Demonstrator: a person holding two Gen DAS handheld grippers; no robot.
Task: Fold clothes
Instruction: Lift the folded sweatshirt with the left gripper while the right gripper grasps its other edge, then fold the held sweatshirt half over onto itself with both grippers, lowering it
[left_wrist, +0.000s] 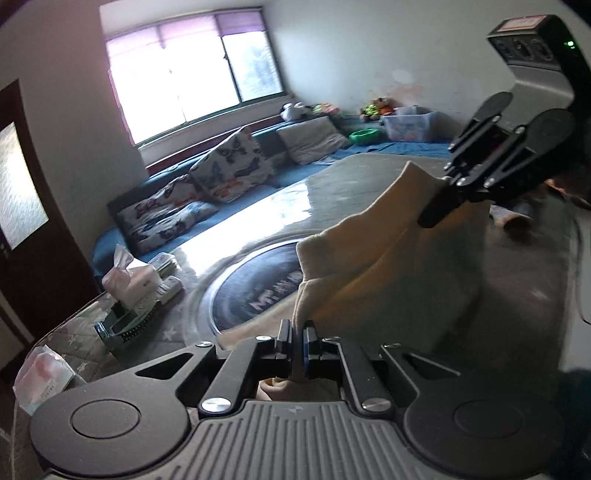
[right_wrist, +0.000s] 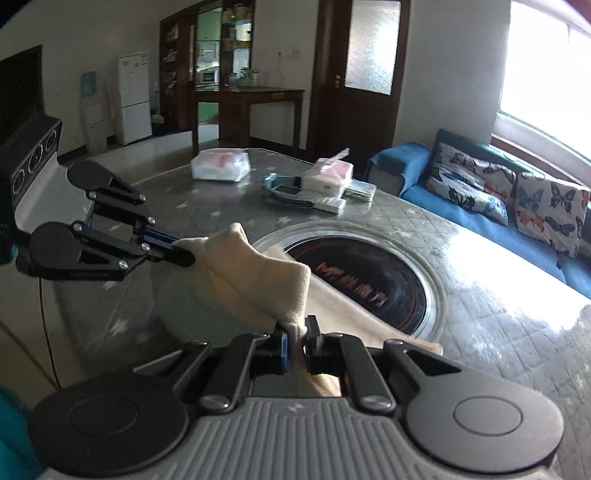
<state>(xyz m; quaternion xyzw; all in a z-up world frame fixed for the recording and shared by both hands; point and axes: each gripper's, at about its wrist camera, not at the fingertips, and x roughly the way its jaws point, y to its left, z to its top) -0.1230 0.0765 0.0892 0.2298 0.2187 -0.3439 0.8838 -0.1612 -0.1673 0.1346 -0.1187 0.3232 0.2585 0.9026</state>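
Observation:
A cream garment (left_wrist: 391, 258) hangs stretched between both grippers above the table, its lower part draping onto the table. My left gripper (left_wrist: 298, 347) is shut on one edge of the cream garment; it also shows in the right wrist view (right_wrist: 183, 249). My right gripper (right_wrist: 295, 341) is shut on the other edge of the garment (right_wrist: 266, 280); it shows in the left wrist view (left_wrist: 439, 201) at the upper right.
The grey quilted table (right_wrist: 480, 332) has a round dark inset burner (right_wrist: 373, 284) in its middle. A tissue box (right_wrist: 327, 175), remotes and a plastic packet (right_wrist: 221, 165) lie at its far side. A blue sofa (right_wrist: 480, 206) with butterfly cushions stands beside the table under the window.

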